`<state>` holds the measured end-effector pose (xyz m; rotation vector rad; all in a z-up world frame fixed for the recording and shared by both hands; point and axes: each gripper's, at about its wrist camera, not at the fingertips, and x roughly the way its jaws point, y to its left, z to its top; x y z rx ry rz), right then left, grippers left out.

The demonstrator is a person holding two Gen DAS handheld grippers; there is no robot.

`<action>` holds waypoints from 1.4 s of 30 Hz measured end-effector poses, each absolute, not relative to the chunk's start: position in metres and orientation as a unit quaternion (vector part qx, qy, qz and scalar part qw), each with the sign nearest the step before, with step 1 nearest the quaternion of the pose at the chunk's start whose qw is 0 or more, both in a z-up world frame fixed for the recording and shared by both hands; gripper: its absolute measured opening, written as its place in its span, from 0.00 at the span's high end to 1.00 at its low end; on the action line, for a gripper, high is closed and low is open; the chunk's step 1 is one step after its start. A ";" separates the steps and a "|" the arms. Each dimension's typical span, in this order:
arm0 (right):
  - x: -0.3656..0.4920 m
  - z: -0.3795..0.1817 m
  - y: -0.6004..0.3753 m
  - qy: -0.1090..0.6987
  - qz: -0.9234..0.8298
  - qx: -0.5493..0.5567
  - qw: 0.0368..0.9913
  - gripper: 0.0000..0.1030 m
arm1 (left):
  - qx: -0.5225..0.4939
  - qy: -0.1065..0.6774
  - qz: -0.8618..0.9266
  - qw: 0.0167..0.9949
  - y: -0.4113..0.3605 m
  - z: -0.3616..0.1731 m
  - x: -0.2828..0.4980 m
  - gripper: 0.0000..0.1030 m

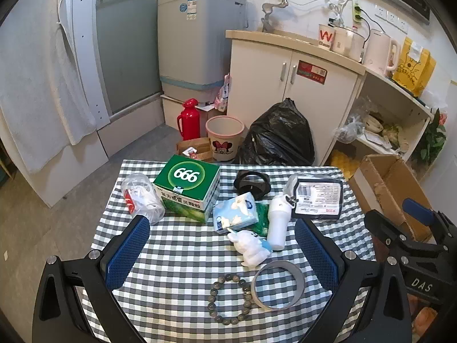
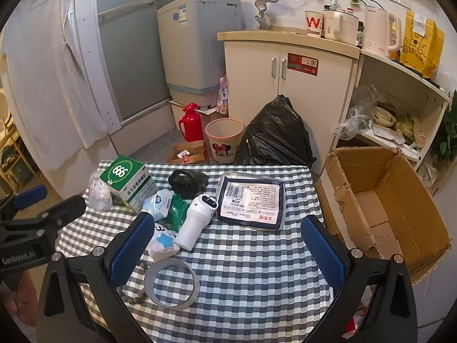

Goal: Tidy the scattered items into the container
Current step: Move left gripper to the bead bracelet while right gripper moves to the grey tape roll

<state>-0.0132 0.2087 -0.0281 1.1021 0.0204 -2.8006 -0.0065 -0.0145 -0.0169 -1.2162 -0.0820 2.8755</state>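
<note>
right wrist view: checked tablecloth (image 2: 257, 257) beside cardboard box (image 2: 400, 200).

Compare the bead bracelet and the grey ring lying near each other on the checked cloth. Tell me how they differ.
The bead bracelet is a loop of separate dull green-grey round beads; the grey ring is one smooth, continuous band. The ring has a flat upright wall, while the bracelet is a knobbly string. The ring looks paler and more uniform than the mottled bracelet. Both are open circles lying flat on the table, side by side at its near end.

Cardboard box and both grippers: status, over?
Left gripper open, empty. Right gripper open, empty. Cardboard box empty beside table; items all on the cloth. Nothing in the way.
</note>
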 end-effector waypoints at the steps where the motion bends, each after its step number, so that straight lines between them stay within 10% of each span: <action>1: -0.013 -0.030 0.207 0.009 -0.928 0.367 0.067 0.00 | -0.392 -0.027 0.919 0.008 -0.016 -0.019 -0.007 0.00; 42: -0.003 -0.139 0.174 0.084 -0.871 0.471 0.114 0.02 | -0.475 -0.007 0.880 -0.021 -0.035 -0.137 0.007 0.00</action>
